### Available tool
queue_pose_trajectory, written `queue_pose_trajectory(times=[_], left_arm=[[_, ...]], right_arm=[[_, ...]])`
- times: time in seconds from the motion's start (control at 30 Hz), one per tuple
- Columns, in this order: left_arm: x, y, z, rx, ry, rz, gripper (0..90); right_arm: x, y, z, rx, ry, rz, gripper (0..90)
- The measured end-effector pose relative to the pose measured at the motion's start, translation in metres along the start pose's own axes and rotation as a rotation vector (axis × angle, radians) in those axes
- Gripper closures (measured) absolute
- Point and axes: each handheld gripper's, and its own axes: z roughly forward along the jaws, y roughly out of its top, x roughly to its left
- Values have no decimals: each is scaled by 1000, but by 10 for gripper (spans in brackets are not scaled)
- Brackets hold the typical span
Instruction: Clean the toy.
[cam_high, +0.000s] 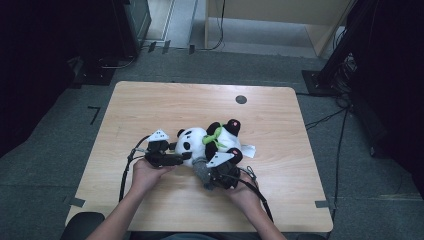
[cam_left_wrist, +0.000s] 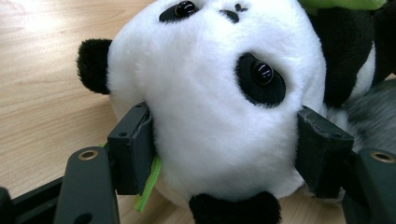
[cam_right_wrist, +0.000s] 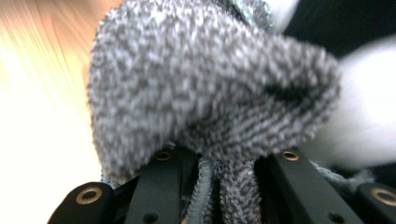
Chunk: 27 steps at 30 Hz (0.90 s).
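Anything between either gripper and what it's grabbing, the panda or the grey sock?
Nothing visible. The left gripper has its fingers against both sides of the panda head, and the right gripper is already pinching the grey sock directly.

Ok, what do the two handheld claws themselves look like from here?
Both the left claw and the right claw are black, each with a pale grey three-cornered plate on top and a black cable trailing back toward the person. Close up, the jaws are matt black bars with brass-coloured rivets. The forearms are bare, with no sleeves in sight.
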Motion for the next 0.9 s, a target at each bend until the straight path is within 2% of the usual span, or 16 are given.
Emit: queue_pose_trajectory(times=[0.07, 0.3, 0.37, 0.5, 0.6, 0.67, 0.7, 0.73, 0.8, 0.83, 0.9], left_arm=[[0, 0, 0, -4, 1, 0, 304], [1, 0, 0, -9, 0, -1, 303], [0, -1, 0, -7, 7, 12, 304], [1, 0, 0, -11, 6, 2, 306], [2, 0, 0, -16, 2, -10, 308], [2, 0, 0, -15, 2, -1, 308], [1, -1, 0, -14, 4, 4, 309], [1, -1, 0, -14, 4, 4, 308], [1, -1, 0, -14, 6, 7, 309], [1, -1, 0, -14, 6, 9, 309], [1, -1, 0, -15, 7, 10, 309]], right_arm=[[1, -4, 7, 10, 3, -3, 737], [0, -2, 7, 14, 11, 1, 736], [-1, -1, 6, 21, 23, 10, 736], [-3, 5, -3, 25, 45, 29, 737], [-5, 12, -16, -28, 61, 36, 738], [-5, 17, -28, -91, 68, 42, 738], [-5, 20, -34, -119, 63, 47, 738], [-5, 20, -34, -119, 63, 47, 738], [-5, 24, -46, -171, 55, 49, 737], [-6, 28, -59, -223, 36, 49, 738], [-8, 30, -68, -256, 20, 44, 737]])
